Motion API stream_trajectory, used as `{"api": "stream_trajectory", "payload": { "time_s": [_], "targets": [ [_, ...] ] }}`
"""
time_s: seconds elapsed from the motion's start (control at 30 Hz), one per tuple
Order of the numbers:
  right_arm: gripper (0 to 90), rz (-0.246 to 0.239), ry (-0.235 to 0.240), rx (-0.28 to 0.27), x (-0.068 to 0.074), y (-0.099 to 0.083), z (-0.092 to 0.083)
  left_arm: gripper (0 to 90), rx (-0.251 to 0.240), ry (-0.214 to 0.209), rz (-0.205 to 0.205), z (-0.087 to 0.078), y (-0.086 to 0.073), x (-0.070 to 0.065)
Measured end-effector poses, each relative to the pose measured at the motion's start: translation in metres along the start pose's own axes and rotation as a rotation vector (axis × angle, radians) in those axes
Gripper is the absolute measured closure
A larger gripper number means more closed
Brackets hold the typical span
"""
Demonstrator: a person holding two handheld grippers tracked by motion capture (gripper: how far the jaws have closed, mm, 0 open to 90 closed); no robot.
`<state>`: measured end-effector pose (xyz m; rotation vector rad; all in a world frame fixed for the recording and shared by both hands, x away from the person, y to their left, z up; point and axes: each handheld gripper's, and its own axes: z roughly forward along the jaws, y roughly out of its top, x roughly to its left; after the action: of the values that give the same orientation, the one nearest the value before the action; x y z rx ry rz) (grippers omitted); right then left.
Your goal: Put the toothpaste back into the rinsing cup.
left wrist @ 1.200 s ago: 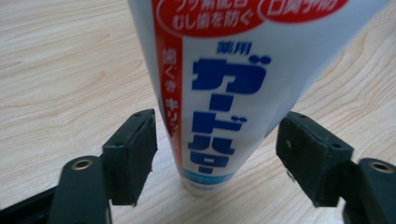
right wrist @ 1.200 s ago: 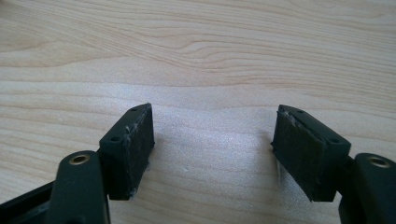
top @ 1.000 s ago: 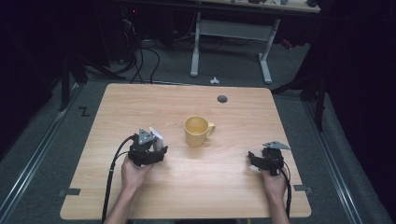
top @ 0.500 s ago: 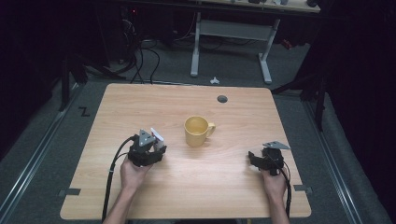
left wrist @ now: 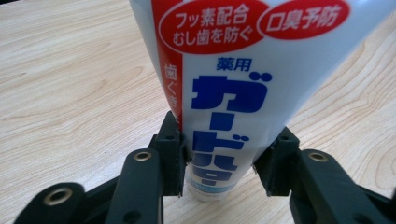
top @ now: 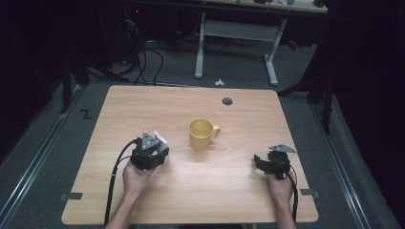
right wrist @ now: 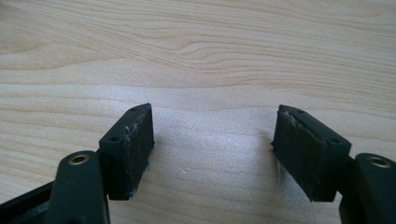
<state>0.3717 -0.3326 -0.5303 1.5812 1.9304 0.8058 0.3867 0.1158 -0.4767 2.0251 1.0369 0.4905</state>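
A: Left gripper (left wrist: pixel 219 163) at the toothpaste tube (left wrist: pixel 233 84), near the cap end. The jaws have just been closing; the tube sits between them, and both pads look pressed against its sides. I read it as clamped.

B: Location of the tube?

A: On the table (top: pixel 143 109), left of centre, just beside the left hand (top: pixel 136 177). High view shows its white and red end poking out past the left gripper (top: pixel 154 143). Yellow mug (top: pixel 201 133) stands near it to the right, upright, handle pointing right, not touching.

B: Right side?

A: Right gripper (right wrist: pixel 212 149) jaws stand wide apart, nothing between them, bare wood beneath. It rests near the table's right edge (top: pixel 267 160), well apart from the mug.

B: Notes for the grab?

A: My judgement: the tube is soft and tapers, so hold it low by the stiff shoulder, where the pads are now. Squeeze only enough to stop slipping. Lift straight up before swinging toward the mug, so the tail clears the rim.
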Motion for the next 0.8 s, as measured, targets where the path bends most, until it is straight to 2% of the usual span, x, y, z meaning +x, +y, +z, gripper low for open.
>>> {"api": "stream_trajectory", "payload": {
  "time_s": [0.4, 0.53, 0.63, 0.67, 0.8],
  "targets": [
    [29.3, 0.000, 0.000, 0.000, 0.0000, 0.0000, 0.0000, 64.6, 0.005, -0.007, -0.003, -0.0010, 0.0005, -0.0001],
    [29.3, 0.000, 0.000, 0.000, 0.0000, 0.0000, 0.0000, 65.1, 0.005, -0.021, -0.011, -0.0016, 0.0009, 0.0004],
    [29.3, 0.000, -0.001, -0.002, 0.0002, 0.0000, 0.0001, 65.6, -0.002, -0.044, -0.024, -0.0026, 0.0016, 0.0012],
    [29.3, 0.000, -0.001, -0.002, 0.0003, 0.0000, 0.0001, 65.7, -0.005, -0.064, -0.037, -0.0034, 0.0022, 0.0021],
    [29.3, 0.000, -0.002, -0.002, 0.0003, 0.0000, 0.0001, 66.0, -0.003, -0.071, -0.030, -0.0048, 0.0051, 0.0012]
  ]
}}
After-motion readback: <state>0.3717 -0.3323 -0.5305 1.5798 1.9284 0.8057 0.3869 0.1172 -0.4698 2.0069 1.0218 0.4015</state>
